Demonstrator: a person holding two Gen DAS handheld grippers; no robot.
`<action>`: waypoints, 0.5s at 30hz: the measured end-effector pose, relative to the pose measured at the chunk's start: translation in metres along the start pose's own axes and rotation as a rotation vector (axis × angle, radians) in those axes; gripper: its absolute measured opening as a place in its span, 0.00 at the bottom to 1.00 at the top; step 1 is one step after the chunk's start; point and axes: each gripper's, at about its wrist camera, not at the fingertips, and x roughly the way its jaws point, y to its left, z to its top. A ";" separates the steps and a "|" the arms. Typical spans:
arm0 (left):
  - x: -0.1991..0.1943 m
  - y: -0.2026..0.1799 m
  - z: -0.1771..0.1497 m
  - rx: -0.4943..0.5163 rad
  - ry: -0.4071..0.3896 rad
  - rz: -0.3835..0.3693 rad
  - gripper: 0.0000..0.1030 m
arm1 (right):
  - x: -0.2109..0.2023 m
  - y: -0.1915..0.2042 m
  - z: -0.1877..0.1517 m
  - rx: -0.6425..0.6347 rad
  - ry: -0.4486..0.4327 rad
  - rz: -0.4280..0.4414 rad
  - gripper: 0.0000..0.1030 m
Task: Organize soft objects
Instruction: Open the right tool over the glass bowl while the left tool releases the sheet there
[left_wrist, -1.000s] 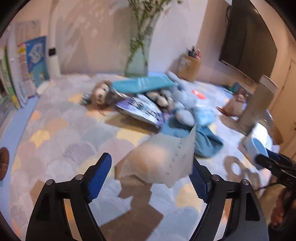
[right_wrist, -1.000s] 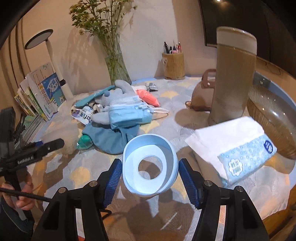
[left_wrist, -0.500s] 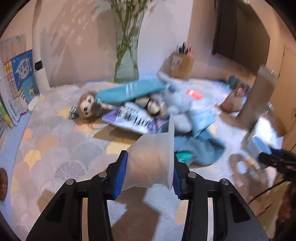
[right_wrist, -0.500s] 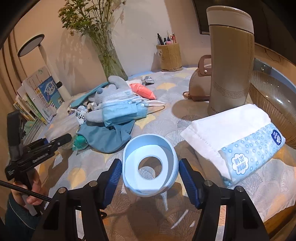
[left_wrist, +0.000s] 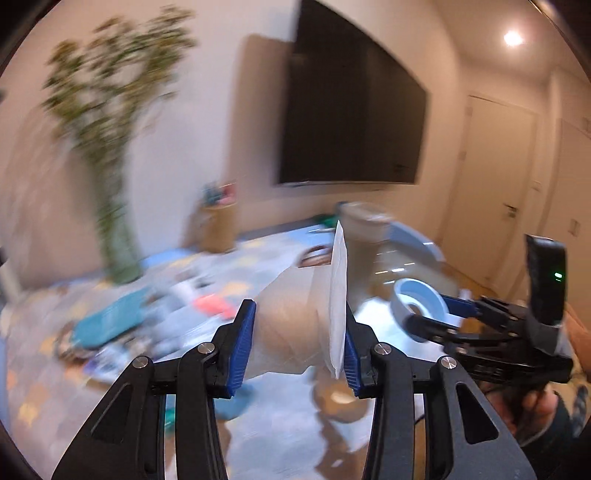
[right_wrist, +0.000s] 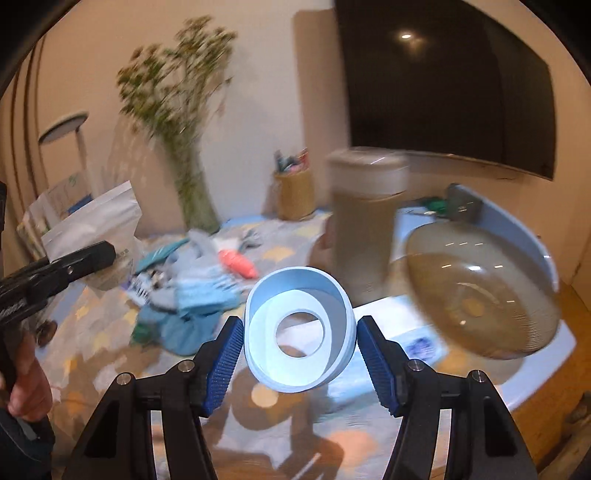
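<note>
My left gripper (left_wrist: 297, 341) is shut on a translucent white pouch (left_wrist: 295, 321) and holds it in the air above the table; the pouch also shows at the left of the right wrist view (right_wrist: 98, 229). My right gripper (right_wrist: 299, 343) is shut on a light blue ring-shaped cup (right_wrist: 299, 328), also seen in the left wrist view (left_wrist: 417, 306). A pile of soft things (right_wrist: 195, 291) lies on the patterned cloth: a grey plush, blue face masks, a teal cloth and an orange carrot toy (right_wrist: 238, 264).
A tall beige canister (right_wrist: 365, 218), a glass bowl (right_wrist: 480, 291) and a tissue pack (right_wrist: 406, 332) stand at the right. A vase of branches (right_wrist: 192, 199), a pen holder (right_wrist: 293, 195) and a lamp (right_wrist: 64, 127) line the back wall. Both views are blurred.
Both grippers have lifted and tilted upward, so the wall and TV now fill the views. The left gripper went from open around the pouch to shut on it and raised it.
</note>
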 end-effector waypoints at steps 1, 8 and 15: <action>0.006 -0.014 0.007 0.014 -0.002 -0.032 0.38 | -0.008 -0.014 0.005 0.014 -0.018 -0.022 0.61; 0.057 -0.104 0.043 0.080 0.014 -0.155 0.38 | -0.044 -0.098 0.029 0.108 -0.057 -0.172 0.61; 0.133 -0.156 0.054 0.073 0.093 -0.166 0.38 | -0.023 -0.193 0.029 0.310 0.014 -0.184 0.61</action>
